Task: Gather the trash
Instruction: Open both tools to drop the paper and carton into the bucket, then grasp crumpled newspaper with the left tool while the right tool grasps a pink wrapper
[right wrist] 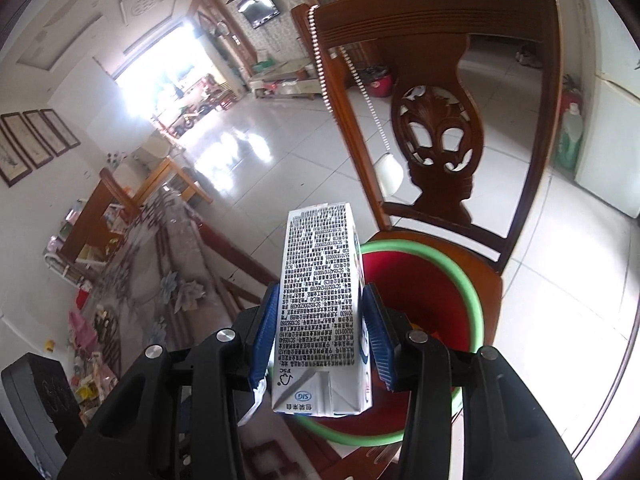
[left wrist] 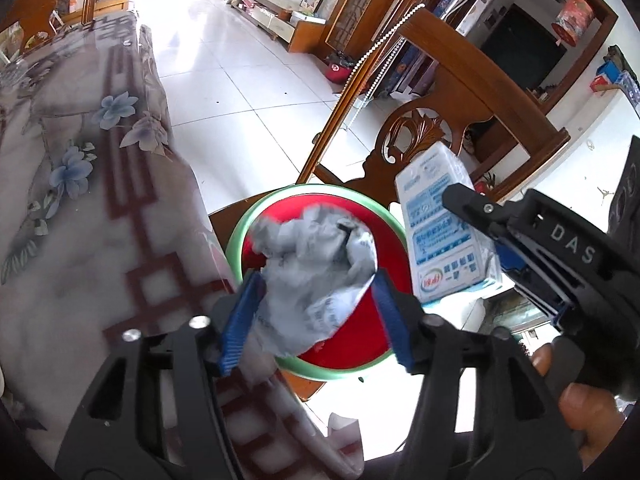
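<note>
A: Since both pieces are already carried over the bin, the drop step is judged to be in hand. Agreed?

B: Agreed. A crumpled wrapper (left wrist: 316, 264) is seen between the pads of the left tongs (left wrist: 316, 280), and its edges reach both pads. Whether it is pressed or only resting cannot be told, as it is blurred.

A: Right tongs (right wrist: 320, 292)?

B: A milk carton (right wrist: 318, 248) is framed by the two blue pads, long axis running forward out of the jaws, printed face up. Both pads lie against its sides or just off them, so a firm grip cannot be confirmed.

A: Container?

B: A red basin (left wrist: 332, 372) with a green rim is set on the seat of a wooden chair (right wrist: 436, 140). It lies directly below and ahead of both tongs. The right tongs are seen just to the right of the left pair, above the basin's right edge.

A: Contents?

B: Nothing is made out in the red bottom that shows. Much of it is covered by the wrapper and the carton, so it is left unconfirmed.

A: Next move?

B: The jaws need to be spread wide so both pieces fall inside the rim. The carton's front end pokes past the far rim, so the right tongs should be drawn back or tipped down first. A floral tablecloth (left wrist: 80, 200) hangs just left of the left tongs and should be kept clear of.
</note>
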`<state>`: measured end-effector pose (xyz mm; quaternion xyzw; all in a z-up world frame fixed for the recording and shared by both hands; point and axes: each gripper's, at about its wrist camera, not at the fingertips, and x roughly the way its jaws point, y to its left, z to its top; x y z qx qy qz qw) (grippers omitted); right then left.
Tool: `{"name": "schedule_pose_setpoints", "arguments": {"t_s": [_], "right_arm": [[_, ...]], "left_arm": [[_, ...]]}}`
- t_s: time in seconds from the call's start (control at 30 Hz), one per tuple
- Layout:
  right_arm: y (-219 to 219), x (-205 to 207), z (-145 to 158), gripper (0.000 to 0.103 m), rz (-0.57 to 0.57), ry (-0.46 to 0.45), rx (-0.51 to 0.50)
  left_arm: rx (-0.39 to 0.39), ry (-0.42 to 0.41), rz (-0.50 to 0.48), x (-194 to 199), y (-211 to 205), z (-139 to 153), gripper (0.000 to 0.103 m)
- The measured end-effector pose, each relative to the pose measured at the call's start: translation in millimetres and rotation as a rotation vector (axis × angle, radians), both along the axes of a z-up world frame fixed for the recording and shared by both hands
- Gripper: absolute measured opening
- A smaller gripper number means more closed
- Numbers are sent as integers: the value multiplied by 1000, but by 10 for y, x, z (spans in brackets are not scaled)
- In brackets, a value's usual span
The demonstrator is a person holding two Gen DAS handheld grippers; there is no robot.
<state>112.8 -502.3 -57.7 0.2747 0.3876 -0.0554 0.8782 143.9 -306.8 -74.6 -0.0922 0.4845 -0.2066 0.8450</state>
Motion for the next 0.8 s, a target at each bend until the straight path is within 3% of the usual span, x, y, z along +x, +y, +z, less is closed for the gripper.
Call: {"name": "schedule_pose_setpoints", "arguments": {"t_s": [0.07, 0.3, 0.5, 0.8], "right_arm": [[-3, -2, 0, 53, -9, 0, -10], [39, 34, -13, 57, 14, 10, -17], [220, 93, -3, 63, 72, 22, -33], [683, 149, 53, 67, 199, 34, -81]], "left_arm": [[-9, 0, 13, -12, 34, -2, 66], [-21, -1, 57, -117, 229, 26, 67], [-11, -64, 75, -385, 434, 235, 70], [58, -165, 190, -980, 1274, 571, 76]]}}
